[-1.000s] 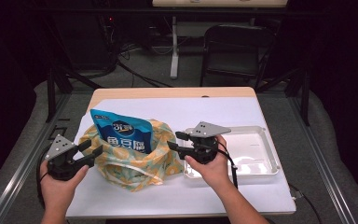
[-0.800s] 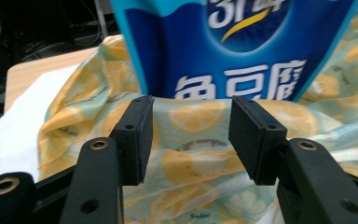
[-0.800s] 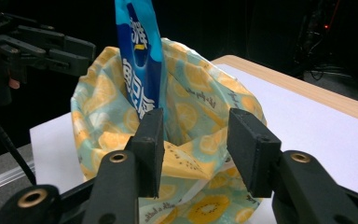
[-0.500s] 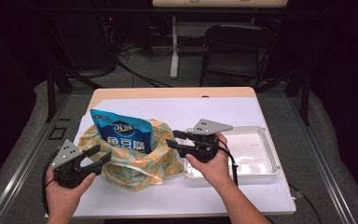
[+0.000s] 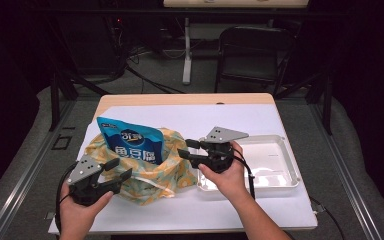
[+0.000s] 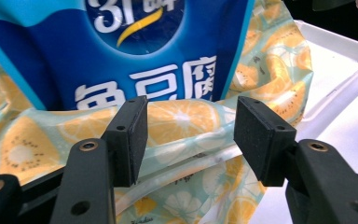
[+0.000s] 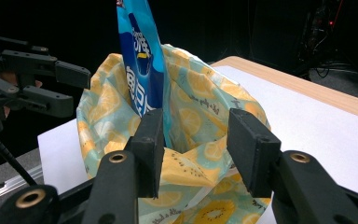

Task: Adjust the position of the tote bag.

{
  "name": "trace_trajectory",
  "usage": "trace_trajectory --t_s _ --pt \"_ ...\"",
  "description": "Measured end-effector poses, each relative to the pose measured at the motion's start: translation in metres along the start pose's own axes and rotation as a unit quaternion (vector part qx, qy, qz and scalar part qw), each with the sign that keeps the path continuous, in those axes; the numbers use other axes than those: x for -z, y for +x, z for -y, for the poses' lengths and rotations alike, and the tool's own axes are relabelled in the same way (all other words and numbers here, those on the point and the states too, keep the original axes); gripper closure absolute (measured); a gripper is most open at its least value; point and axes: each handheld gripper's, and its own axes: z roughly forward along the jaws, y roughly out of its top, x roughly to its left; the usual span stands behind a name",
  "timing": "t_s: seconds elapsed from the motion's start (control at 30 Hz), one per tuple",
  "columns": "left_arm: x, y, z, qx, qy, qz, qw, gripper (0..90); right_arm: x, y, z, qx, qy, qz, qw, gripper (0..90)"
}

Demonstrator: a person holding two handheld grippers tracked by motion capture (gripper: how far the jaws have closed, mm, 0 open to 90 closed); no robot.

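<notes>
bag (image 5: 145, 172): lemon-print fabric bag, standing slumped on the white sheet of the counter (image 5: 260, 210), near its front left, mouth open upward
snack pouch (image 5: 130, 142): blue pouch with white lettering, upright inside the bag, its top half sticking out above the rim
left claw (image 5: 117, 175): held in the left hand at the bag's front left corner; jaws spread and just been opening wider; in the left gripper view the bag's cloth (image 6: 186, 126) and a pale strap lie between and beyond the pads, and the pads do not press on it
right claw (image 5: 185, 149): held in the right hand at the bag's right side, pointing left toward the rim; jaws spread, just been opening a little; in the right gripper view the bag's rim (image 7: 191, 154) sits between the pads with gaps on both sides
tray (image 5: 285, 170): white, shallow, just right of the bag, under the right hand
chair (image 5: 250, 55): dark, beyond the far edge of the counter
</notes>
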Motion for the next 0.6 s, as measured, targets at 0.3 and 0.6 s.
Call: trace_trajectory --t_s 0.3,0.6 --pt "-0.007 -0.012 -0.001 -0.034 0.002 0.013 0.9993 40.6 0.002 -0.001 0.0 -0.003 -0.001 0.0 1.0 56.4" --pt "-0.02 -0.015 0.007 -0.059 0.033 -0.006 0.9977 51.7 0.0 -0.003 0.001 -0.006 0.0 0.003 1.0 56.1"
